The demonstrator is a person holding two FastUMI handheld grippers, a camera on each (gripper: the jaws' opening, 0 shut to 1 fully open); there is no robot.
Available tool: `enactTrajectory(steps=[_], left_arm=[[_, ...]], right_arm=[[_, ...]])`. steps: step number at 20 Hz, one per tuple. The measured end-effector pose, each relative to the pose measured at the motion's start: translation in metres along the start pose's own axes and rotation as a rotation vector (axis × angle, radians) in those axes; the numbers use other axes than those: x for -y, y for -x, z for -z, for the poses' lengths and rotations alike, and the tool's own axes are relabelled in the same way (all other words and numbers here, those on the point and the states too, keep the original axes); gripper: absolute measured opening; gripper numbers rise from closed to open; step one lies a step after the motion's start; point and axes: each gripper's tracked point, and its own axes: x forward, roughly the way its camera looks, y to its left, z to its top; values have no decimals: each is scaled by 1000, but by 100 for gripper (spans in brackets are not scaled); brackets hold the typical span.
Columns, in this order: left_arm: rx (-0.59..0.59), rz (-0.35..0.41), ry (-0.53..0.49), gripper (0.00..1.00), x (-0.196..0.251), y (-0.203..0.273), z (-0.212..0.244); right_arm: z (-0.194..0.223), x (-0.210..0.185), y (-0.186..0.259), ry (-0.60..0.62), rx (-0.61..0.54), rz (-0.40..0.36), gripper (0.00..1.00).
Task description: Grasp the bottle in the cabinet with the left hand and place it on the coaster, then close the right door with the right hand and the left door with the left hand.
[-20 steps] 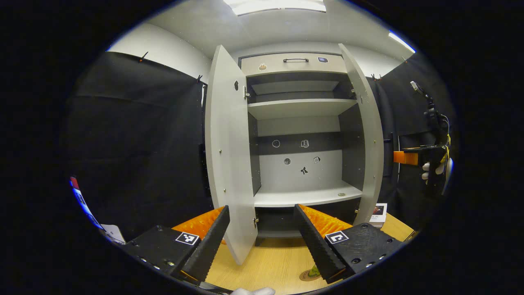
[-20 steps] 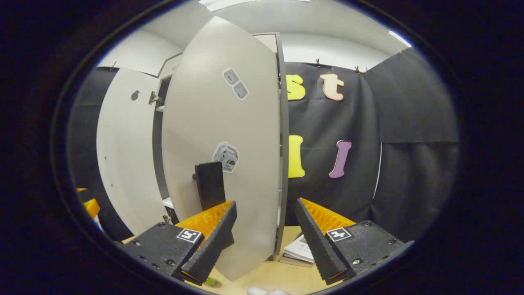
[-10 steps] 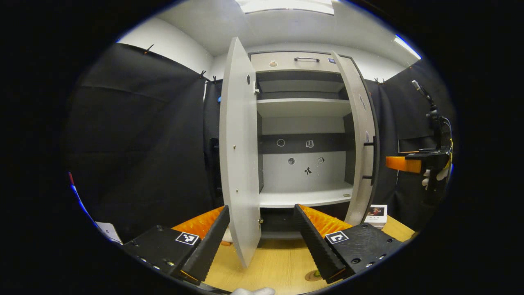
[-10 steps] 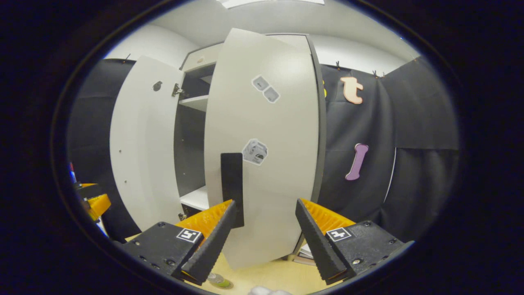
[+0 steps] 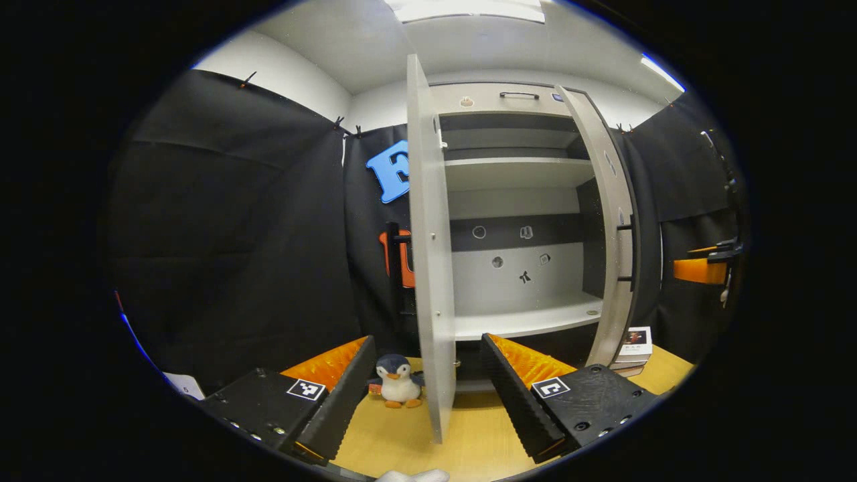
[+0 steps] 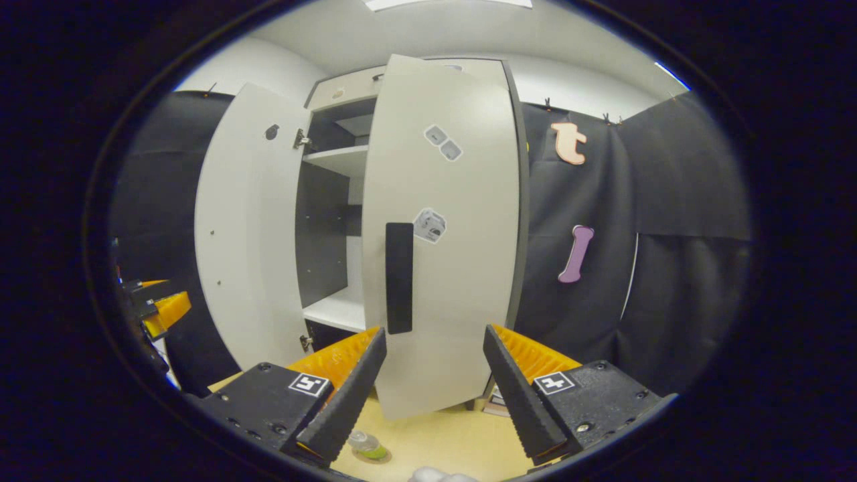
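Note:
The grey cabinet [image 5: 515,177] stands on the wooden table with both doors ajar and bare shelves. Its left door [image 5: 428,268] is edge-on just ahead of my open left gripper [image 5: 427,345], between the finger lines. The right door [image 6: 445,221], with a black handle [image 6: 399,278], is swung partway in and faces my open right gripper [image 6: 434,335]; contact is not discernible. A small bottle [image 6: 367,445] stands on a coaster on the table, low between the right gripper's fingers. The right gripper [image 5: 699,269] shows far right in the left gripper view, the left gripper [image 6: 161,309] far left in the right gripper view.
A penguin plush [image 5: 400,381] sits on the table [image 5: 482,442] outside the left door. A short stack of books [image 5: 634,343] lies by the cabinet's right foot. Black cloth walls close in on both sides.
The right door has swung further toward shut, its handle side now facing the right gripper. The left gripper has shifted left, so the left door is edge-on and the penguin has come into sight.

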Motion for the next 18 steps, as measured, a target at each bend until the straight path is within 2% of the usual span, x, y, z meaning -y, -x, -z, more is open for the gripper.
enactTrajectory(steps=[9, 10, 18], left_arm=[[6, -127, -16, 96, -84, -42, 7], [6, -137, -18, 96, -90, -47, 7], [-4, -172, -1, 96, -121, -88, 13]], right_arm=[[46, -15, 30, -20, -115, 3, 96], [47, -16, 31, -19, -121, 1, 94], [49, -21, 39, -13, -139, 6, 96]])
